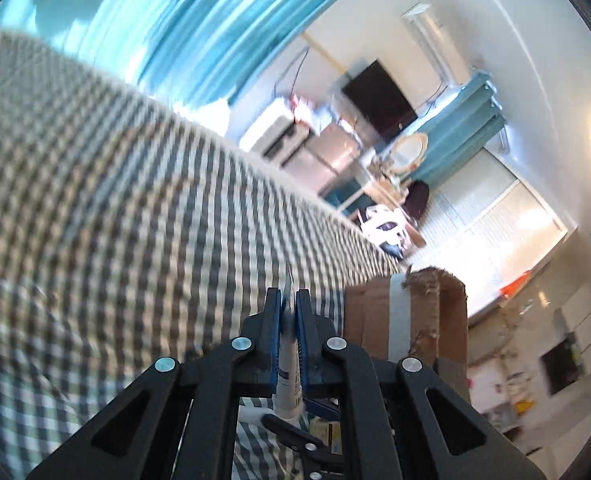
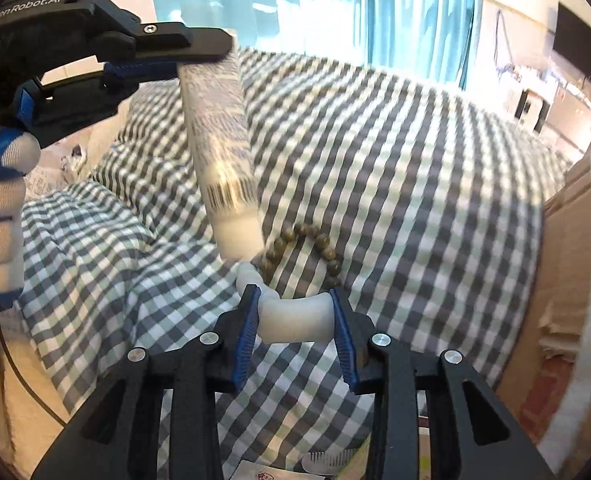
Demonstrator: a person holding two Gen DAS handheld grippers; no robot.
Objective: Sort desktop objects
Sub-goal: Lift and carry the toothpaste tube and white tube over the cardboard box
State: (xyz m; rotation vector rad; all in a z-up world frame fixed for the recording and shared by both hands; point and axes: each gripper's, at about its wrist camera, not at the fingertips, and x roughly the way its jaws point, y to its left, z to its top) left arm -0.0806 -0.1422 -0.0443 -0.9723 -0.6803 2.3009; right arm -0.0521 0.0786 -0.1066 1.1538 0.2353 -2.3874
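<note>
My left tongs' camera looks low across the checked bedspread roomward; my right's looks down close onto it.

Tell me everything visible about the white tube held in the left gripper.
The white tube looks like soft plastic, printed with fine text and a barcode near its white cap end. The left gripper is shut on its flat crimped end, so it hangs tilted, cap down, above the checked cloth. It is motion-blurred; nothing else visibly touches it.

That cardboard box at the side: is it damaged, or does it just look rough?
The cardboard box looks damaged: its top edge is torn and frayed beside the white tape strip.
</note>
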